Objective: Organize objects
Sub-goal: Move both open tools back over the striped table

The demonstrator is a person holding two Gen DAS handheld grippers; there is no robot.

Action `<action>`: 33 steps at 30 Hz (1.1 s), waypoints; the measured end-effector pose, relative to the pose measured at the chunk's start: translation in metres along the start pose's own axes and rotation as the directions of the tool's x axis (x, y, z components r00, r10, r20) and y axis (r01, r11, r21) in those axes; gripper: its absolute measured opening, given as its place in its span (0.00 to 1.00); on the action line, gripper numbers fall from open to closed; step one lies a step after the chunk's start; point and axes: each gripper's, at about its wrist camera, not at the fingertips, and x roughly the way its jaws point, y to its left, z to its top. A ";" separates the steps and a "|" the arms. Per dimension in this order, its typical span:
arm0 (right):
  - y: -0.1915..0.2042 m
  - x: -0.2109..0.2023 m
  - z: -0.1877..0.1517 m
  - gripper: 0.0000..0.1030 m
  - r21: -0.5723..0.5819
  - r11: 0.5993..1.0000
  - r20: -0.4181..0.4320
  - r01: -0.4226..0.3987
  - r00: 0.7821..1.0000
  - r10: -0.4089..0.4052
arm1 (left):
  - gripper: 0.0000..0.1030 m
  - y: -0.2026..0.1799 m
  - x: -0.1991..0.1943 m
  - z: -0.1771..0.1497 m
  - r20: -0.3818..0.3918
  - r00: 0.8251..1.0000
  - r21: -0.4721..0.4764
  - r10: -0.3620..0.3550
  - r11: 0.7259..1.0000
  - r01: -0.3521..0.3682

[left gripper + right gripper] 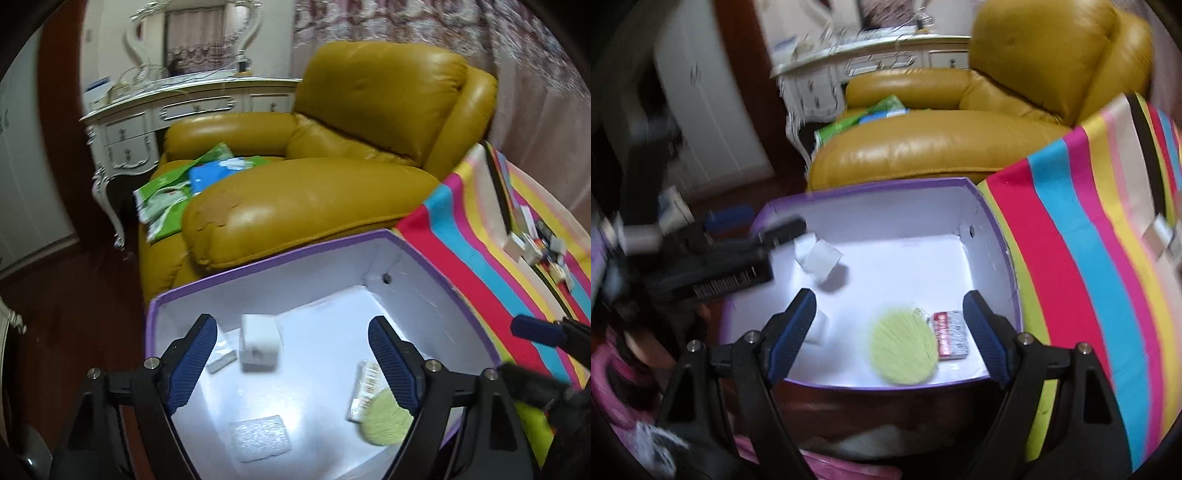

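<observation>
A purple-rimmed box with white inside (280, 254) (882, 182) stands beside a striped-cloth table. In it lie a white cube (258, 345) (822, 260), a green round puff (384, 419) (905, 349), a red and white packet (951, 334) (364, 387), a white pad (260, 437) and a small white slip (221, 356). My left gripper (293, 363) is open over the box, empty. My right gripper (890, 332) is open and empty over the box's near side. The left gripper also shows in the right wrist view (783, 227), over the box's left rim.
A mustard leather armchair (332, 177) (960, 129) stands behind the box, with green and blue packets (184, 184) on its seat. Several small boxes (535, 240) lie on the striped cloth (480, 258) (1089, 240) at right. A white dresser (166, 118) stands at the back.
</observation>
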 end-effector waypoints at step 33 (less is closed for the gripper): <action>-0.303 -0.141 -0.138 0.86 0.552 0.662 -0.121 0.507 0.834 -0.538 | 0.45 -0.437 0.198 0.078 -0.198 0.941 0.392 -0.276 0.857 0.334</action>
